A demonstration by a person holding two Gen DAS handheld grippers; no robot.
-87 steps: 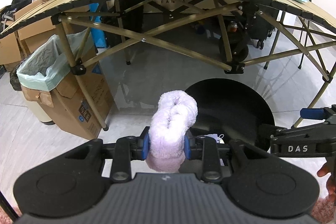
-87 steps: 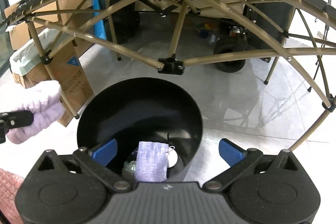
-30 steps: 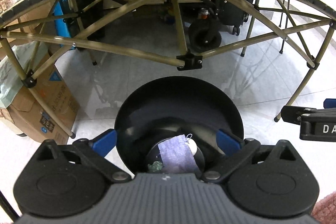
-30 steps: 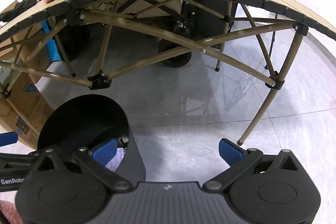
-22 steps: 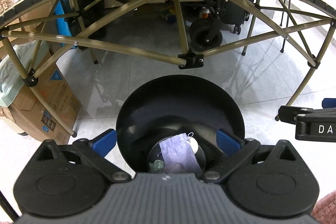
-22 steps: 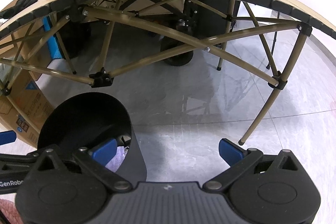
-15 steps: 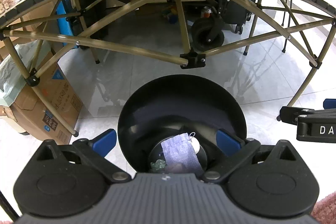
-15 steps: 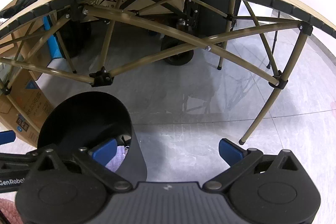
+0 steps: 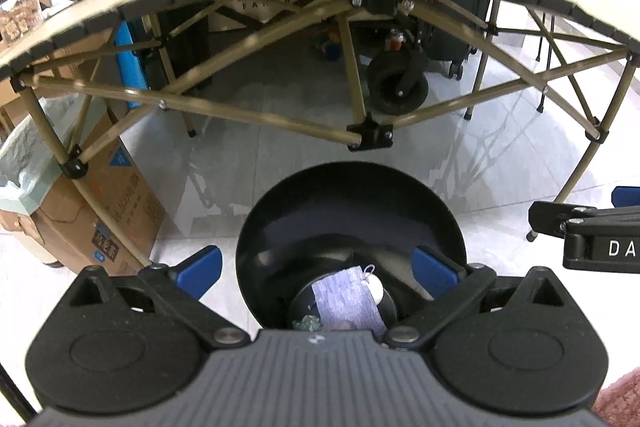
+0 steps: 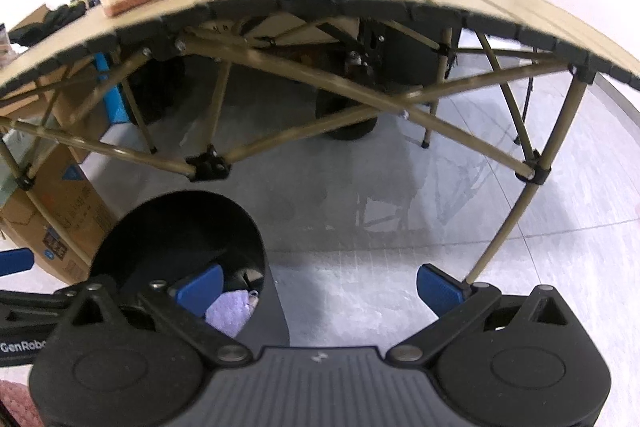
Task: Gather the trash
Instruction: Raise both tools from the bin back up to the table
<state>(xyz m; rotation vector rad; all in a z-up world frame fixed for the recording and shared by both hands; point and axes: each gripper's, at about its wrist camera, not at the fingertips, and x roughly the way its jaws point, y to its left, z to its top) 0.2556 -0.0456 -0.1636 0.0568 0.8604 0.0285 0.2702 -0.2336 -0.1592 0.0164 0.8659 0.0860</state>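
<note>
While jaws gape, lavender cloth [image 9: 347,299] lies lengthwise in bin [image 9: 352,195].

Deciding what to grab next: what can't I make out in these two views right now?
- Bin contents, left view: the gripper body covers the bottom below the purple cloth.
- Bin, right view: the left finger and near wall hide most of the inside.
- Tabletop, right view: blurred; the far items overlap.
- Right gripper, left view: cut off by the frame edge.

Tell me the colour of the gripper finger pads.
Blue pads, clearest in the left wrist view.
</note>
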